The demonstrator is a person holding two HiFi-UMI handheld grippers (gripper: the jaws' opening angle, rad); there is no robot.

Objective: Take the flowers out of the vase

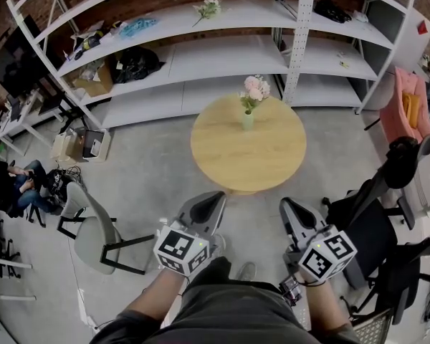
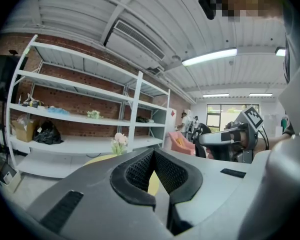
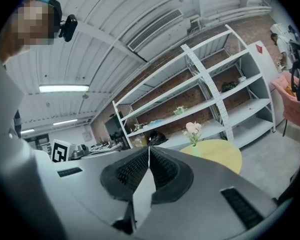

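Note:
A small pale green vase (image 1: 248, 120) with pink flowers (image 1: 255, 88) stands near the far edge of a round wooden table (image 1: 222, 156). Both grippers are held side by side in front of the table, well short of it, pointing at it. My left gripper (image 1: 215, 199) is shut with nothing in it, and so is my right gripper (image 1: 286, 206). In the left gripper view the flowers (image 2: 119, 141) show far off beyond the closed jaws (image 2: 152, 152). The right gripper view has the flowers (image 3: 193, 128) and table (image 3: 221, 155) to the right of its closed jaws (image 3: 149, 149).
White metal shelving (image 1: 201, 56) lines the brick wall behind the table, with a bunch of flowers (image 1: 208, 8) and bags on it. A grey chair (image 1: 93, 231) stands at the left, a black office chair (image 1: 376, 221) at the right, a pink armchair (image 1: 408, 106) far right. A person (image 1: 7, 185) sits at far left.

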